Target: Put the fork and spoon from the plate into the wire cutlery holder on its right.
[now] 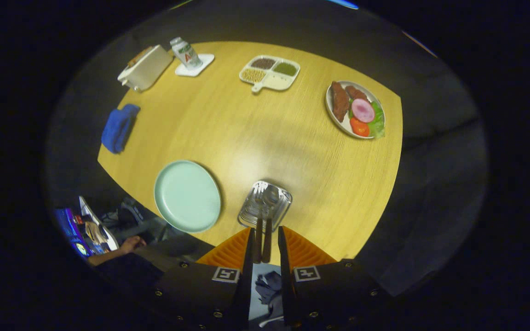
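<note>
The wire cutlery holder stands on the wooden table just ahead of my fingertips. The fork and the spoon are both in it, heads at its far side. Their dark handles run back toward me and show in the gap between my fingers. The pale green plate lies to the left of the holder with nothing on it. My gripper hangs well above the table near its front edge. Its fingers stand a small way apart and neither one presses on the handles.
At the far side of the table are a toaster, a bottle on a white coaster and a divided snack tray. A plate of food sits far right. A blue cloth lies at the left edge. A person's hand is below left.
</note>
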